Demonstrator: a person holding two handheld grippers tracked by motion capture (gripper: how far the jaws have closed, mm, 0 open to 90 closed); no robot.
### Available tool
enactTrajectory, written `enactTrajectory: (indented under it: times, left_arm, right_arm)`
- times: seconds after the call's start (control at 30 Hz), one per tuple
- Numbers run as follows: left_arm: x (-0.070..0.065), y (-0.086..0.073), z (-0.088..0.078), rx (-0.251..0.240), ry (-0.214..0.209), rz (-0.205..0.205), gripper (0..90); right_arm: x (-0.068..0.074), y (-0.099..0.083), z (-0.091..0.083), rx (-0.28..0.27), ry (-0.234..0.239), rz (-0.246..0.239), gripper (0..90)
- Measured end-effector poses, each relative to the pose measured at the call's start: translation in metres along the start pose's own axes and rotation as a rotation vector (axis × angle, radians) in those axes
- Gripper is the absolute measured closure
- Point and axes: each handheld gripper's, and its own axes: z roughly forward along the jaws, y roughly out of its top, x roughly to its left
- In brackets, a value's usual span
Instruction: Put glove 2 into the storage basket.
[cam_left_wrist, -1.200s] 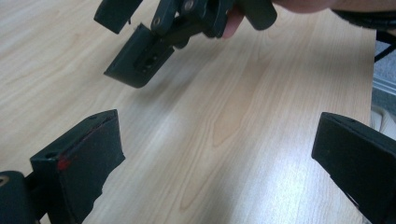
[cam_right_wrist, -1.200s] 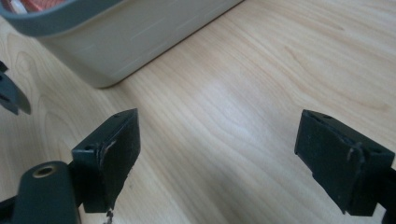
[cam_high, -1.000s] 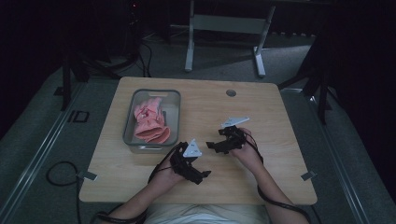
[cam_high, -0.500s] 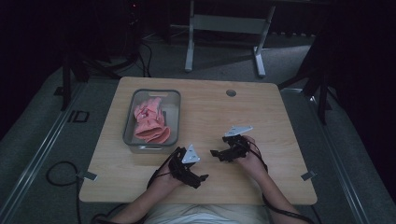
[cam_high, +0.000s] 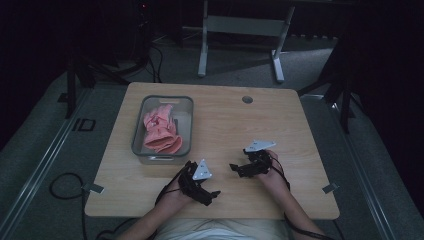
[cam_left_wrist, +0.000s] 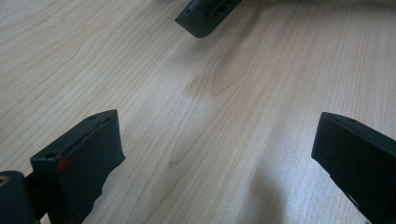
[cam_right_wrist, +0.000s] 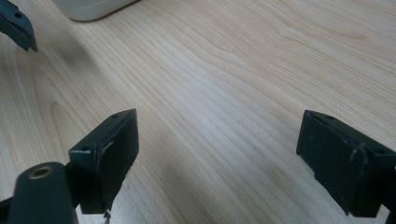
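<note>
Judging the crumpled pink cloth (cam_high: 161, 131) in the clear plastic bin (cam_high: 187, 125) soft and light, we'd pinch a raised fold; left gripper (cam_left_wrist: 212, 163) and right gripper (cam_right_wrist: 217, 161) both gape empty.

The pale rectangular wooden table (cam_high: 220, 125) has a smooth, matt laminate-like top with fine straight grain. The grey rectangular bin (cam_high: 186, 131) looks like smooth plastic with a dull sheen, and the crumpled pink cloth (cam_high: 161, 131) in it is soft and matt. The left gripper (cam_left_wrist: 219, 163) and the right gripper (cam_right_wrist: 219, 158) have black matt jaws, seemingly plastic, with scuffed, chipped edges.
</note>
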Motion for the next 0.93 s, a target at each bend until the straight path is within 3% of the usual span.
enactTrajectory:
  times: [0.27, 0.73, 0.93]
  left_arm:
    - [-0.003, -0.007, 0.004, 0.003, -0.002, 0.012, 1.5]
    - [-0.007, -0.011, 0.006, 0.000, 0.044, 0.038, 1.5]
    - [-0.008, -0.011, 0.006, 0.001, 0.044, 0.042, 1.5]
  right_arm:
    - [-0.002, -0.009, -0.001, -0.027, -0.007, 0.000, 12.9]
    - [-0.001, -0.014, 0.002, -0.034, -0.031, -0.032, 13.3]
    - [-0.001, -0.014, 0.003, -0.037, -0.033, -0.034, 13.6]
